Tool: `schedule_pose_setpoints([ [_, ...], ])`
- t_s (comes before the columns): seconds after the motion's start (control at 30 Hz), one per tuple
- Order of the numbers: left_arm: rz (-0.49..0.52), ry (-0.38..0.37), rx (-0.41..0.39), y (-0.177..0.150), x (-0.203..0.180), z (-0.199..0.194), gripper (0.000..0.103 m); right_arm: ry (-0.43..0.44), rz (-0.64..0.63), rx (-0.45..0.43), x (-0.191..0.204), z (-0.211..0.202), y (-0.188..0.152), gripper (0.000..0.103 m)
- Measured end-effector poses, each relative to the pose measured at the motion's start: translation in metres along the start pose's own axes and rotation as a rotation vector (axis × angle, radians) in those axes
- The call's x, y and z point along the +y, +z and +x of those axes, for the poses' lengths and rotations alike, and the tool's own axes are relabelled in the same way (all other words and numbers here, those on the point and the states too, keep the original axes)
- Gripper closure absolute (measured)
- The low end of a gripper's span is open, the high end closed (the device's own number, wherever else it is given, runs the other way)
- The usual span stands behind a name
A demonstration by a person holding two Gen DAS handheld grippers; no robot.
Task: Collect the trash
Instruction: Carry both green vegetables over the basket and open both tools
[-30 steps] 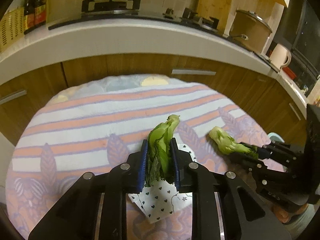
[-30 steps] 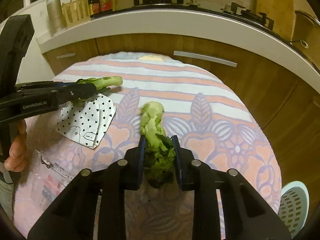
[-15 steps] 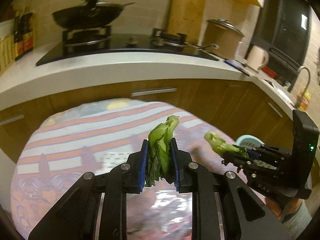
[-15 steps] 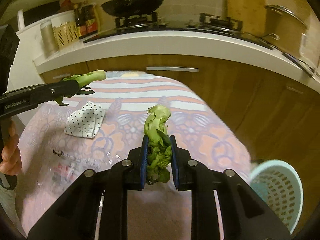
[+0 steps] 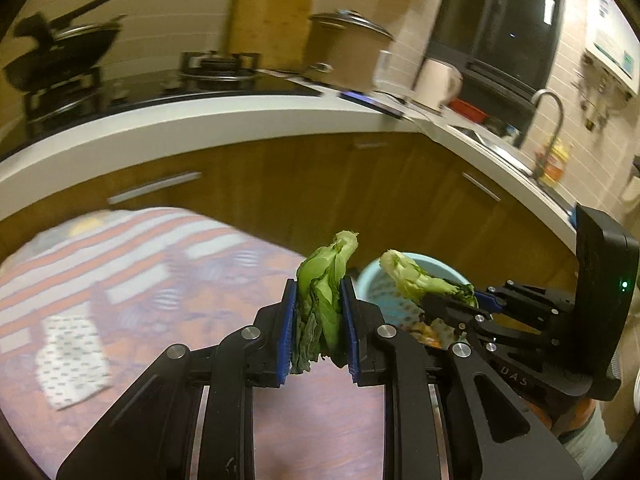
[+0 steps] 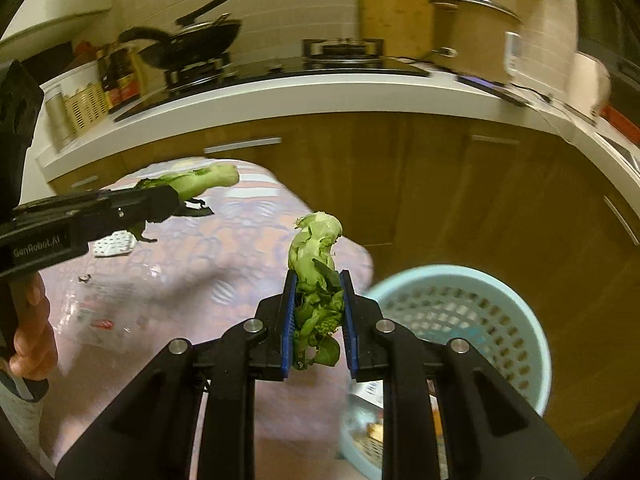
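My left gripper (image 5: 319,308) is shut on a limp green vegetable piece (image 5: 324,280) that stands up between its blue pads. My right gripper (image 6: 317,304) is shut on a second green vegetable piece (image 6: 316,256). Both are lifted above the patterned tablecloth (image 6: 192,280). The pale blue perforated basket (image 6: 460,320) stands on the floor just right of the table, below and right of the right gripper; some scraps lie inside it. In the left wrist view the right gripper (image 5: 460,300) with its vegetable (image 5: 412,276) hangs in front of the basket (image 5: 376,284). The right wrist view shows the left gripper (image 6: 188,196) at the left.
A heart-patterned paper napkin (image 5: 72,360) and a clear plastic wrapper (image 6: 100,316) lie on the table. Wooden cabinets (image 6: 440,184) and a white counter (image 6: 320,96) with a wok (image 6: 188,48), a pot (image 6: 472,28) and a sink tap (image 5: 548,116) curve behind. A person's hand (image 6: 32,344) holds the left gripper.
Both grippers have swung right and risen a little, each still holding its vegetable piece. The basket has come into view beside the table, and the napkin has slid to the left.
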State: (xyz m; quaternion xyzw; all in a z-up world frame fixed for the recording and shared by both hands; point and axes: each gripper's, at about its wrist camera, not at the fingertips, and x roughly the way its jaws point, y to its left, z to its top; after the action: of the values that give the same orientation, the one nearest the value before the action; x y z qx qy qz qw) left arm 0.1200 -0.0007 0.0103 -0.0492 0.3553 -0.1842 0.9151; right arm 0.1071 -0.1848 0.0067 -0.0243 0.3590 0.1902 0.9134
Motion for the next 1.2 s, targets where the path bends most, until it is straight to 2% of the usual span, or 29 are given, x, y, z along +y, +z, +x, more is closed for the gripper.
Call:
schedule_pose_setpoints([
  [0.33,0.027,-0.073,0.085,-0.017,-0.059,0.058,0.084,-0.07,0.119,0.015,-0.074,-0.012,-0.038,0.086],
  [0.7,0.106,-0.086,0.198,-0.036,-0.108,0.116,0.083,-0.095,0.257,0.095,-0.134,0.004,-0.078,0.085],
  [0.77,0.112,-0.082,0.208,-0.037,-0.112,0.121,0.08,-0.099,0.269,0.101,-0.139,0.007,-0.081,0.085],
  [0.83,0.114,-0.077,0.208,-0.037,-0.114,0.123,0.062,-0.092,0.299,0.116,-0.146,0.01,-0.084,0.084],
  [0.9,0.119,-0.063,0.199,-0.036,-0.114,0.122,0.05,-0.07,0.326,0.142,-0.151,0.016,-0.087,0.08],
  [1.03,0.126,-0.057,0.195,-0.037,-0.113,0.118,0.049,-0.069,0.348,0.14,-0.156,0.016,-0.091,0.07],
  [1.2,0.11,-0.055,0.189,-0.039,-0.109,0.111,0.049,-0.064,0.336,0.111,-0.15,0.007,-0.086,0.063],
])
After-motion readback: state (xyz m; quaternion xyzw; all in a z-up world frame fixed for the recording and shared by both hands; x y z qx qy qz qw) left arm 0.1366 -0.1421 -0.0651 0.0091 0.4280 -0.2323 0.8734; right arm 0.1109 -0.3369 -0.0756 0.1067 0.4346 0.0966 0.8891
